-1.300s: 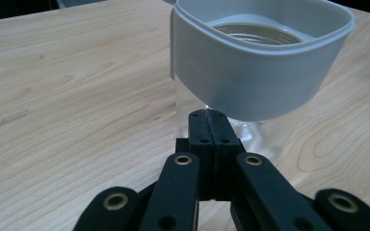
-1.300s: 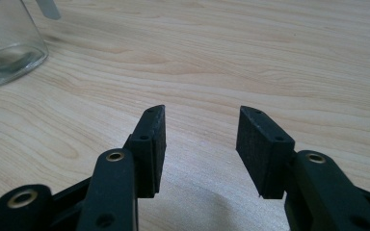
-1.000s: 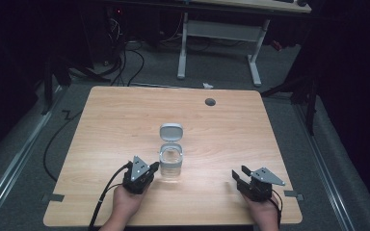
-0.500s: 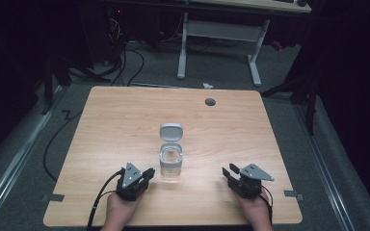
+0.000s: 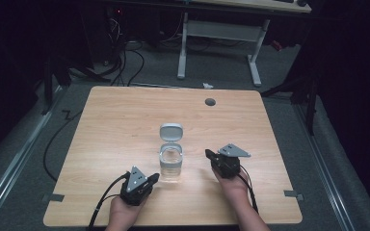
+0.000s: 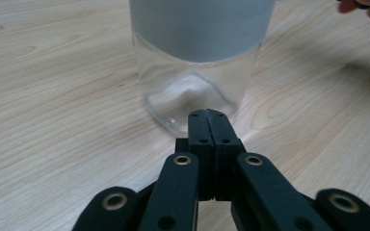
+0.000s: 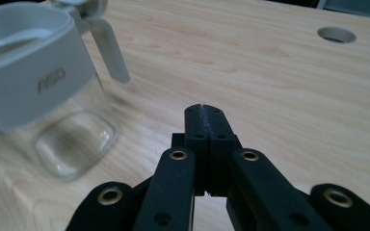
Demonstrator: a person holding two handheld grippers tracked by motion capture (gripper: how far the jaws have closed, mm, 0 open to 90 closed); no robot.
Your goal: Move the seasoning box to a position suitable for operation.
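A clear glass jar (image 5: 172,163) with a grey band around its top stands near the middle of the wooden worktop (image 5: 115,120), a little toward the person's side. Its grey flip lid (image 5: 171,131) is swung open and stands up behind the mouth on a hinge arm. Through the glass wall in the left gripper view the jar (image 6: 195,62) looks empty; the band carries a short printed mark in the right gripper view, too blurred to read. A round cable hole (image 5: 210,102) sits near the worktop's far edge.

The left gripper (image 5: 150,179) rests low at the jar's near left, its jaws pressed together with the tips just short of the glass base. The right gripper (image 5: 209,155) is to the jar's right, apart from it, jaws likewise pressed together and pointing past the jar.

Compared with half a second ago, the right gripper has moved forward and up the worktop, closer to the jar's side, while the left has edged nearer the base. The jar and lid have not shifted.
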